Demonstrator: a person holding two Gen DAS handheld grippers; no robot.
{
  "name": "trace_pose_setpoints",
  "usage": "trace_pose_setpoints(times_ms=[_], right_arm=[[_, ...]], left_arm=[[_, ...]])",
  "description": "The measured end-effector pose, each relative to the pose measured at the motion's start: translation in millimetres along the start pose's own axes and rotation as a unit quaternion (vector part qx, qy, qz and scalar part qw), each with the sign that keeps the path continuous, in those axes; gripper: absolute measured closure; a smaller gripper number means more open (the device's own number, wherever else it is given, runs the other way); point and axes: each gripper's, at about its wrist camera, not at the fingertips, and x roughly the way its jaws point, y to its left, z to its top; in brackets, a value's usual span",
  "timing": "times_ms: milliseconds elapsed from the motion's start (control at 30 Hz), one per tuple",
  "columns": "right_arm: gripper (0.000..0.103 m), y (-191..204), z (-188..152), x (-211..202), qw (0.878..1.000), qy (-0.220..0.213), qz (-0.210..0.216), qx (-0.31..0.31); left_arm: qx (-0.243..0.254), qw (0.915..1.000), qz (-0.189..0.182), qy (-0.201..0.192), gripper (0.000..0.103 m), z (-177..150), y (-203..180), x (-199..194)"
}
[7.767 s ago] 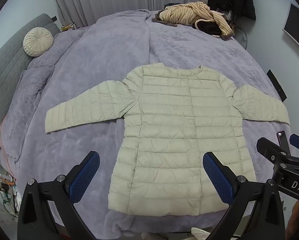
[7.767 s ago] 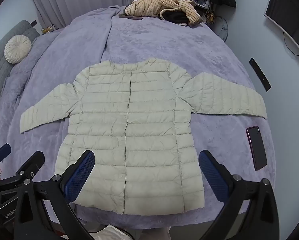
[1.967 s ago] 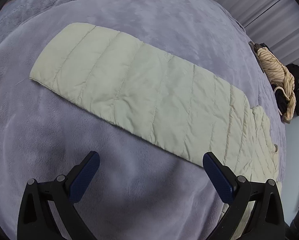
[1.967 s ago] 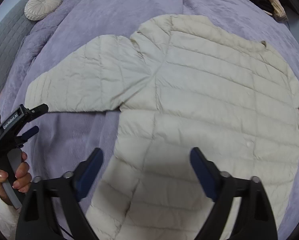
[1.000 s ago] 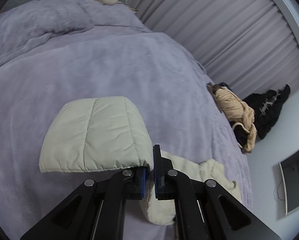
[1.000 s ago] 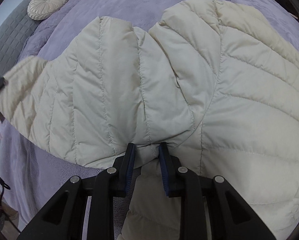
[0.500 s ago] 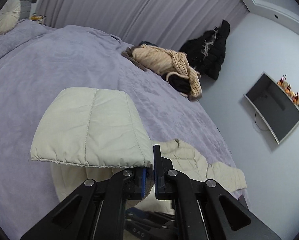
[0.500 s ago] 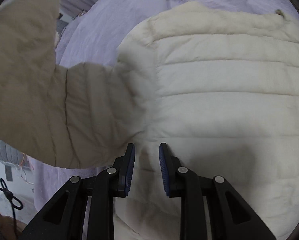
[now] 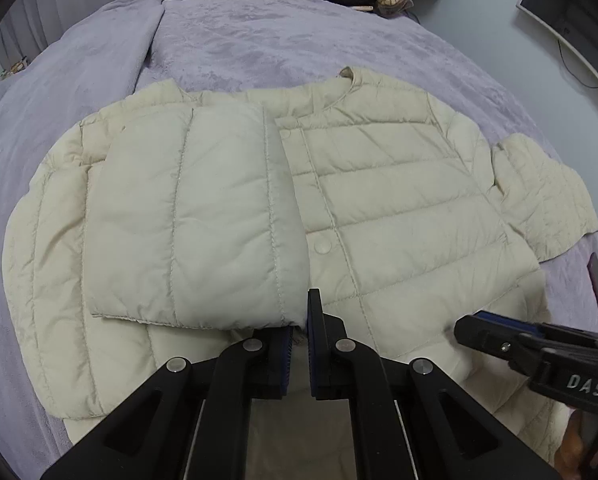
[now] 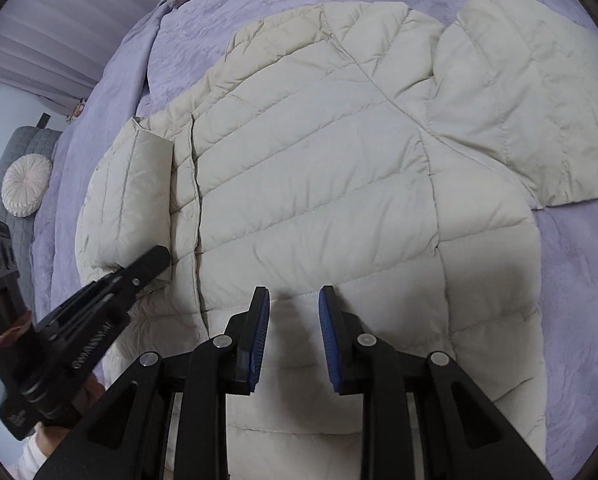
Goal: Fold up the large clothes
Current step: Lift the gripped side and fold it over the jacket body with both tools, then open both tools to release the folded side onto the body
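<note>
1. The left wrist view looks steeply down along the left gripper (image 9: 297, 320) from the hem side of the jacket (image 9: 399, 208), close above it, facing up the bed (image 9: 259, 40).
2. The right wrist view looks down along the right gripper (image 10: 293, 312), equally close, turned towards the round cushion (image 10: 26, 185).
3. Both share the jacket's front; each sees the other gripper at its edge.

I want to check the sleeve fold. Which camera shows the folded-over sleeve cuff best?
The left wrist view: the sleeve cuff fills its centre, lying flat across the jacket chest, its corner pinched by the left gripper. The right wrist view shows the cuff only small and foreshortened at its left side, partly behind that gripper.
</note>
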Motion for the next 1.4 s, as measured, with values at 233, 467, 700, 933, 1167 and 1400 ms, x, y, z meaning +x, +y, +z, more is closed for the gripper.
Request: trace_pose_setpoints(times_ms=[233, 467, 700, 933, 1167, 1400], right_arm=[[0.041, 4, 0, -4, 1.0, -0.005, 0.025, -0.012], [0.04, 0, 4, -10, 1.0, -0.009, 0.022, -0.011], [0.04, -9, -8, -20, 1.0, -0.01, 0.022, -0.01], [0.033, 21, -7, -29, 0.998, -0.024, 0.001, -0.063], [0.023, 127, -23, -13, 0.962, -0.044, -0.041, -0.265], [0.032, 195, -32, 58, 0.895, -0.085, -0.185, -0.397]], left_arm=[[0.018, 0.9996, 0.016, 0.016, 0.095, -7, -2, -1], [0.016, 0.9996, 0.022, 0.007, 0.089, -8, -4, -5], [-0.002, 0.9997, 0.025, -0.006, 0.0, -15, -1, -21], [-0.061, 0.9953, 0.054, -0.052, 0.0, -32, 42, -74], [-0.119, 0.9802, 0.158, -0.01, 0.0, -75, 133, -87], [-0.133, 0.9724, 0.191, 0.019, 0.0, -83, 155, -56]])
